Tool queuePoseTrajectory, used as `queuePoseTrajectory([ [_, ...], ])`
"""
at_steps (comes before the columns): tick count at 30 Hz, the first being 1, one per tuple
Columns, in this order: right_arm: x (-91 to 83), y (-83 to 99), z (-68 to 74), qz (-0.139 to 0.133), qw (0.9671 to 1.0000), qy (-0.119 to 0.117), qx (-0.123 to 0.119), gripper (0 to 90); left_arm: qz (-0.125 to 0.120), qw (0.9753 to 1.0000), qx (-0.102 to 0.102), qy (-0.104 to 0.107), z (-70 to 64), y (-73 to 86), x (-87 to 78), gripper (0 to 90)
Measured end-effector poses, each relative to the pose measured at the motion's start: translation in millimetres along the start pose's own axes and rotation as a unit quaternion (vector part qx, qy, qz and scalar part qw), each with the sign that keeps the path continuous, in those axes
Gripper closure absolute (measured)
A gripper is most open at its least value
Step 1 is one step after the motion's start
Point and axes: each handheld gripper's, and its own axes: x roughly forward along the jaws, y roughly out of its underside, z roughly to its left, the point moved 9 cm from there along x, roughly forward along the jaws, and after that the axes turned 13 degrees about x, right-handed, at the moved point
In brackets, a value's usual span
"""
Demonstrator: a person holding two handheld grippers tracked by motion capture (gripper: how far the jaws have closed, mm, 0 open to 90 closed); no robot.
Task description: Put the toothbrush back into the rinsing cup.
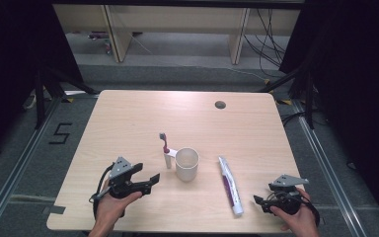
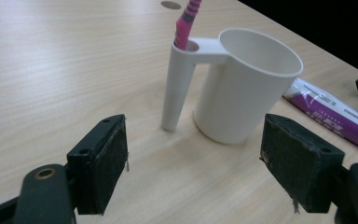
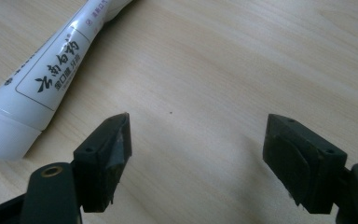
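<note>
The cup (image 2: 247,84) stands mid-table, its side tube holding a toothbrush (image 2: 186,21); it is probably light, rigid, smooth plastic, best gripped across the body. The left gripper (image 2: 193,168) faces it, jaws wide, empty. The right gripper (image 3: 198,158), likewise wide and empty, sits beside the toothpaste tube (image 3: 51,70).

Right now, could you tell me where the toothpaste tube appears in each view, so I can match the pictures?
High view: toothpaste tube lies right of centre, right of the white cup.
Left gripper view: at the right edge, behind the cup.
Right gripper view: top left, cap end lower left.
Shared landmark: the tube itself on the wooden table.
</note>
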Motion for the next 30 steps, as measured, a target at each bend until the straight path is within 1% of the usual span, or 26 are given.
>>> queuePoseTrajectory([
  [1, 1.7, -0.1, 0.5, -0.004, 1.0000, -0.005, -0.001, 24.4, 0.004, 1.0000, -0.003, 0.000, -1.2, 2.6, -1.5, 21.4],
  [2, 1.9, 0.3, 1.6, -0.003, 0.9999, -0.009, 0.004, 24.4, 0.007, 1.0000, -0.005, 0.003, -2.4, 5.1, -2.9, 20.0],
  [3, 1.0, 2.0, 2.5, 0.004, 0.9999, -0.008, 0.015, 24.3, 0.006, 1.0000, -0.006, 0.004, -3.3, 7.0, -4.1, 19.7],
  [5, 1.0, 1.8, 2.1, 0.002, 0.9998, -0.008, 0.016, 24.4, 0.011, 0.9999, -0.007, 0.006, -5.1, 12.0, -6.8, 18.8],
  [6, 0.9, 1.8, 1.1, 0.003, 0.9999, -0.007, 0.012, 24.4, 0.014, 0.9999, -0.006, 0.005, -5.8, 14.0, -7.5, 17.7],
  [7, 2.4, 1.6, 0.5, 0.009, 0.9997, -0.024, -0.003, 24.4, 0.016, 0.9998, -0.006, 0.004, -6.7, 15.5, -7.9, 17.3],
  [8, 1.7, 2.7, 1.5, 0.012, 0.9996, -0.024, 0.012, 24.4, 0.021, 0.9998, -0.003, 0.003, -7.9, 17.9, -8.7, 17.3],
  [10, 1.5, 2.1, -0.6, 0.010, 0.9997, -0.022, 0.000, 24.4, 0.029, 0.9996, 0.005, 0.002, -10.9, 22.6, -9.4, 17.1],
  [11, 0.7, 2.2, 0.5, 0.015, 0.9995, -0.026, 0.004, 24.4, 0.031, 0.9995, 0.009, 0.001, -12.5, 25.0, -9.3, 17.1],
  [12, -0.6, 4.3, 4.1, 0.017, 0.9992, -0.018, 0.032, 24.3, 0.035, 0.9994, 0.010, 0.003, -15.1, 27.3, -9.2, 17.1],
  [13, -0.1, 2.9, 2.1, 0.012, 0.9996, -0.017, 0.017, 24.4, 0.038, 0.9992, 0.013, 0.007, -17.5, 29.4, -9.0, 17.0],
  [15, 0.2, 3.0, 1.9, 0.013, 0.9996, -0.019, 0.016, 24.3, 0.045, 0.9988, 0.020, 0.008, -21.4, 33.0, -10.3, 17.0],
  [16, -0.7, 4.0, 1.9, 0.017, 0.9995, -0.015, 0.023, 24.4, 0.044, 0.9987, 0.022, 0.009, -23.7, 34.1, -10.6, 17.0],
  [17, -0.6, 3.2, 1.2, 0.009, 0.9996, -0.010, 0.023, 24.3, 0.046, 0.9987, 0.022, 0.007, -24.7, 34.8, -11.6, 17.0],
  [19, -0.3, 3.4, 1.6, 0.009, 0.9996, -0.012, 0.025, 24.3, 0.044, 0.9987, 0.021, 0.010, -27.3, 36.1, -12.8, 17.0],
  [20, -0.6, 3.0, 0.6, 0.006, 0.9998, -0.008, 0.020, 24.3, 0.047, 0.9986, 0.025, 0.010, -28.1, 37.3, -13.9, 17.0],
  [21, -1.0, 3.3, 0.9, 0.006, 0.9997, -0.006, 0.023, 24.3, 0.047, 0.9985, 0.025, 0.012, -29.2, 38.4, -14.4, 16.9],
  [22, 0.1, 2.7, -0.7, 0.001, 0.9999, -0.007, 0.010, 24.3, 0.050, 0.9983, 0.027, 0.011, -29.9, 40.2, -15.4, 16.9],
  [25, -2.7, 3.3, -0.1, 0.004, 0.9997, -0.007, 0.025, 24.3, 0.053, 0.9982, 0.027, 0.013, -31.5, 43.4, -17.1, 17.0],
  [26, -2.2, 3.4, -1.5, 0.003, 0.9998, -0.007, 0.017, 24.3, 0.051, 0.9983, 0.026, 0.014, -32.3, 44.4, -17.5, 17.0],
  [27, -1.5, 3.5, -1.6, 0.002, 0.9998, -0.008, 0.018, 24.3, 0.052, 0.9981, 0.028, 0.015, -32.4, 45.6, -18.2, 17.0],
  [28, -1.9, 3.4, -2.4, 0.000, 0.9998, -0.005, 0.017, 24.3, 0.055, 0.9978, 0.033, 0.014, -32.2, 47.2, -19.4, 17.0],
  [29, -1.4, 3.6, -2.6, 0.000, 0.9998, -0.005, 0.017, 24.3, 0.056, 0.9978, 0.033, 0.013, -32.8, 48.7, -19.9, 16.9],
  [30, -2.1, 4.0, -3.7, 0.002, 0.9999, -0.001, 0.016, 24.3, 0.057, 0.9976, 0.037, 0.013, -32.9, 50.4, -20.5, 17.0],
])
